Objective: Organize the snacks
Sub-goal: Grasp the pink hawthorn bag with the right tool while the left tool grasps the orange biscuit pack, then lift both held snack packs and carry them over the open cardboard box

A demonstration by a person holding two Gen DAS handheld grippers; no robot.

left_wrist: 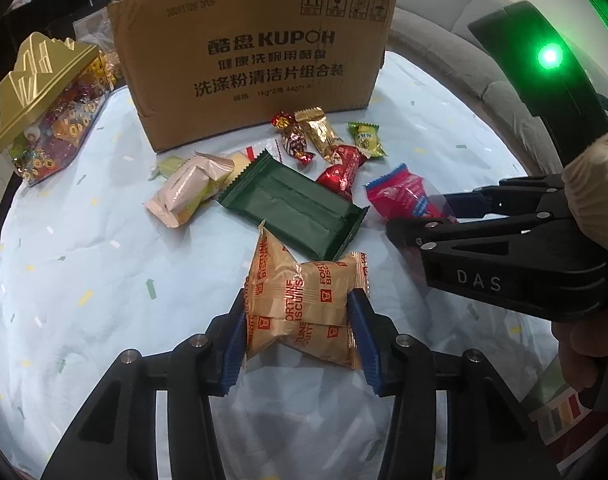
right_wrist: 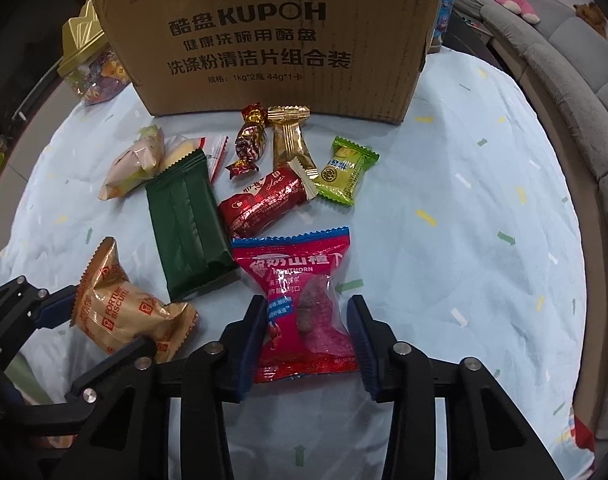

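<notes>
The left gripper (left_wrist: pixel 299 340), at the bottom centre of its own view, pinches the tan crinkled Fortune Biscuits packet (left_wrist: pixel 304 300) narrowly, blue pads dented into both sides. The right gripper (right_wrist: pixel 307 334), low centre in its view, clamps the pink hawthorn sweet pouch (right_wrist: pixel 300 304) at its waist. Both point steeply down at the pale blue patterned cloth (right_wrist: pixel 483 240). A sleeved hand (left_wrist: pixel 595 200) grips the right handle at the right edge of the left view. The brown cardboard box (left_wrist: pixel 248 60) stands at top centre

Snack packets (right_wrist: pixel 264 204) lie scattered on the cloth (right_wrist: pixel 463 240) before the upright carton (right_wrist: pixel 272 40).
</notes>
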